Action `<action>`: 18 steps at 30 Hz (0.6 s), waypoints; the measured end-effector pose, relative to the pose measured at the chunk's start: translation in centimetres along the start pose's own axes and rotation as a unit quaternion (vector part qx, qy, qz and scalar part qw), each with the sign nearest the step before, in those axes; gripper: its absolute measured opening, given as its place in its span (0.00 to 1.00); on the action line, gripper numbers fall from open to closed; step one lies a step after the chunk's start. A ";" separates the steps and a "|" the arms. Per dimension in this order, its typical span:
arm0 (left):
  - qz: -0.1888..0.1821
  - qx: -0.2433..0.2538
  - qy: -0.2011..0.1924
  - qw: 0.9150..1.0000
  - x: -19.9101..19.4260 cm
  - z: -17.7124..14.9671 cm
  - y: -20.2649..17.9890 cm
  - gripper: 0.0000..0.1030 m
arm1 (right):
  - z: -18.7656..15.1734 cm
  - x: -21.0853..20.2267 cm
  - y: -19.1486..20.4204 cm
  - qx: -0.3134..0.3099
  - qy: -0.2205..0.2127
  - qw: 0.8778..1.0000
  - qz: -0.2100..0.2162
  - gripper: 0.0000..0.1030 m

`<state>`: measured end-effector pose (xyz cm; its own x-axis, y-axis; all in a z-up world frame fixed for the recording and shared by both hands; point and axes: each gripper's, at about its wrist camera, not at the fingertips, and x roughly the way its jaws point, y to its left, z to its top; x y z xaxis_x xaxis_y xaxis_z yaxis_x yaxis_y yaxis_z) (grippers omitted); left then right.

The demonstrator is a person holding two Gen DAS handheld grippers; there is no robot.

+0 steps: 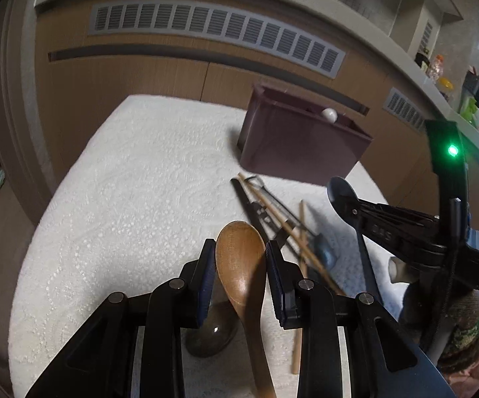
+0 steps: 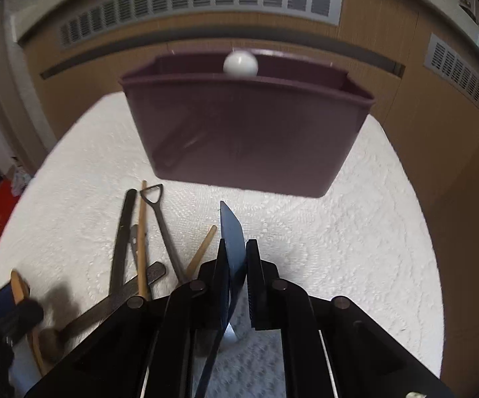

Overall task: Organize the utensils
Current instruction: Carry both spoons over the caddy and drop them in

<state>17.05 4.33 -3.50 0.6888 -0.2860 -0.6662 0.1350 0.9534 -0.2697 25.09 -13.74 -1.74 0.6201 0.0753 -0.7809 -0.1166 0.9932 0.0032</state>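
My left gripper (image 1: 240,243) is shut on a wooden spoon (image 1: 239,265), its pads pressing on both sides of the bowl while the handle runs back under the fingers. In the right wrist view, my right gripper (image 2: 236,242) is shut on a dark blue spoon (image 2: 231,229), seen edge-on with its tip pointing at the purple bin (image 2: 246,132). The left wrist view shows the same blue spoon (image 1: 340,194) held up at the right. The bin (image 1: 305,142) stands at the far side of the table, with a white ball-ended utensil (image 2: 240,63) sticking out of it.
Loose utensils (image 2: 143,242), among them chopsticks, tongs and dark handles, lie in a pile on the white textured cloth (image 2: 338,248) between the grippers. A dark glossy spoon bowl (image 1: 211,328) rests under my left fingers. Wooden panelling with vents (image 1: 206,23) rises behind the bin.
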 end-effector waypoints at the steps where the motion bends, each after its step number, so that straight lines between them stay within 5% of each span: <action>1: -0.001 0.005 -0.007 1.000 -0.5 0.2 -0.4 0.30 | -0.1 -0.9 -0.5 -0.005 -0.009 1.000 0.007 0.07; 11: -0.002 0.047 -0.037 0.998 -2.5 2.9 -3.5 0.30 | 0.4 -7.5 -3.5 -0.021 -0.094 0.994 0.046 0.07; 14: -0.015 0.065 -0.071 0.995 -4.2 6.4 -5.2 0.30 | 1.5 -9.3 -4.7 -0.012 -0.131 0.990 0.043 0.07; 18: -0.035 0.094 -0.158 0.982 -7.9 13.1 -7.6 0.30 | 5.6 -13.6 -7.0 0.005 -0.239 0.971 0.023 0.08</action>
<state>19.92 0.61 12.93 0.8554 -0.3360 -0.3943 0.2986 0.9417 -0.1548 21.81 -21.16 12.37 0.9036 0.1490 -0.4017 -0.1455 0.9886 0.0393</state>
